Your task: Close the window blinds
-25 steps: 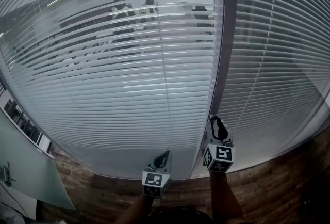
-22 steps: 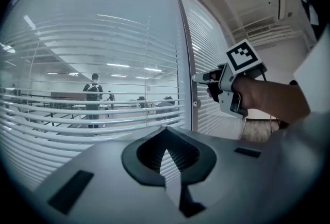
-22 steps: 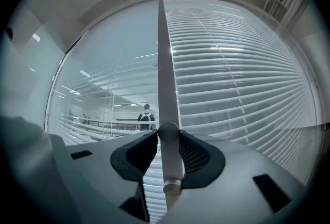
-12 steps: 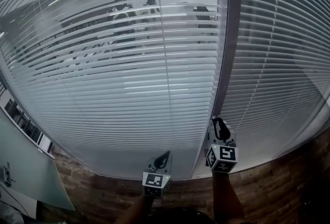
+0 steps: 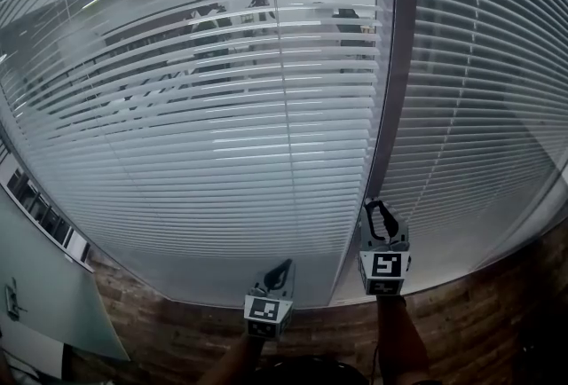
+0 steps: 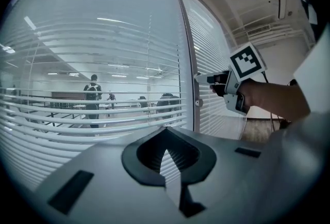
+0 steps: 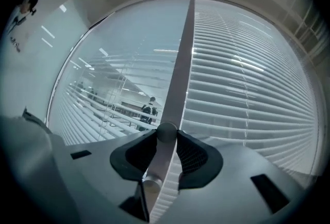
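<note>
Blind on the left: white horizontal-slat blind [image 5: 222, 161] behind the glass, left of the post; slats lie flat with gaps, so the people [image 5: 206, 15] and desks beyond show through; not closed

Blind on the right: matching white slat blind [image 5: 479, 108] right of the post; slats look tilted nearly shut, little shows through

Control: small round grey knob [image 7: 166, 132] on the grey vertical frame post [image 5: 390, 108] between the two panes

Right gripper [image 5: 379, 208]: held level against the post; its black pads sit on either side of the knob and appear to touch it; the jaws have just been opening a little, with the knob between them

Left gripper [image 5: 282, 268]: low beside the left pane, apart from it; tips pressed together, nothing between them

Progress: mid-task by my reading; knob reached and gripped; the left slats have yet to tilt shut
</note>
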`<state>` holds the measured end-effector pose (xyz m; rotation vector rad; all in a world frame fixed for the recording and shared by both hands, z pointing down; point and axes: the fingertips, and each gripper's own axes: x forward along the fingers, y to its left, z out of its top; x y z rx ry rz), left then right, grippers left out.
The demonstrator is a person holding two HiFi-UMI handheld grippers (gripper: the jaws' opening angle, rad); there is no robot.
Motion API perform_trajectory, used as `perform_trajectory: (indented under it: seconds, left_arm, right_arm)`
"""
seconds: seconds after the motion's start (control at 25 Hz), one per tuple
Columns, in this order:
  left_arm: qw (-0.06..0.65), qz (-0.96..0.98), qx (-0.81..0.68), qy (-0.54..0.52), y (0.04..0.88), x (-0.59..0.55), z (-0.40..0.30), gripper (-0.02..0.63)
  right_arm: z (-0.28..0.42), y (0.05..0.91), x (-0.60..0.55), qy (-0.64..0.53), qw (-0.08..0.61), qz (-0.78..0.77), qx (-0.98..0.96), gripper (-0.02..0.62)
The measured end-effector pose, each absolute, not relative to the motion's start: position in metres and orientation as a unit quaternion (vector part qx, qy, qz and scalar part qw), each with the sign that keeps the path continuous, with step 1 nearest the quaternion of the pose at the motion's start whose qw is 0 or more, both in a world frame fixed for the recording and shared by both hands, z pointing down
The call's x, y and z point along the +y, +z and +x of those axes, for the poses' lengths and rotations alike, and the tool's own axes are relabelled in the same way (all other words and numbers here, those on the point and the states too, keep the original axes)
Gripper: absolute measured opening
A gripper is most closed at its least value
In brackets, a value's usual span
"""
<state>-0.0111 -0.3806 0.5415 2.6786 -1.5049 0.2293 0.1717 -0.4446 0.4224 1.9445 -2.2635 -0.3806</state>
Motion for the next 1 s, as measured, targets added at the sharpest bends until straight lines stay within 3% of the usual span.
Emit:
perform_trajectory:
  seconds: [1.0]
  left_arm:
    - [0.032,0.876,-0.476,0.07,0.543,-0.369,-0.005,0.0]
  right_arm:
    - [0.164,0.431,-0.445,-0.52,0.51,0.425,-0.537,0.123]
